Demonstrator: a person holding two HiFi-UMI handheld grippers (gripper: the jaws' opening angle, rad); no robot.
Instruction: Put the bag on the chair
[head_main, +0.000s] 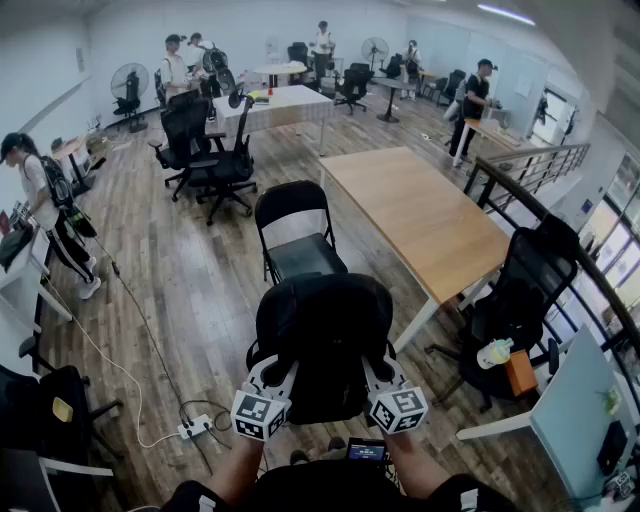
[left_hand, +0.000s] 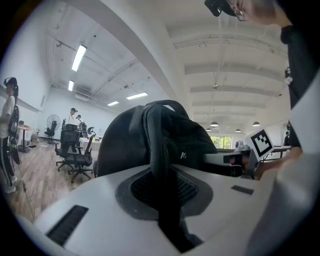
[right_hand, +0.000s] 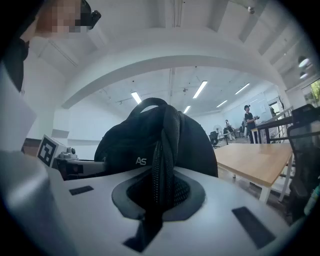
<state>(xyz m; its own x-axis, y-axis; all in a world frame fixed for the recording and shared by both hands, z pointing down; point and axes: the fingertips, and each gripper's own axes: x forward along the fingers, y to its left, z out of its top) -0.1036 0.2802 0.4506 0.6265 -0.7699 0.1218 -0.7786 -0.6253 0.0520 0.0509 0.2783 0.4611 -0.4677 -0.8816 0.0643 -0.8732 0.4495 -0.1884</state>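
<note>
A black backpack (head_main: 322, 335) hangs in the air in front of me, held from both sides. My left gripper (head_main: 275, 378) is shut on a black strap of the bag (left_hand: 159, 150) at its left side. My right gripper (head_main: 380, 375) is shut on another strap of the bag (right_hand: 165, 150) at its right side. A black folding chair (head_main: 297, 235) with an empty seat stands on the wooden floor just beyond the bag. The bag hides part of the floor between me and the chair.
A long wooden table (head_main: 415, 215) stands right of the chair. A black office chair (head_main: 520, 300) sits at the right, more office chairs (head_main: 205, 150) at the back left. A cable and power strip (head_main: 195, 428) lie on the floor at the left. Several people stand around the room.
</note>
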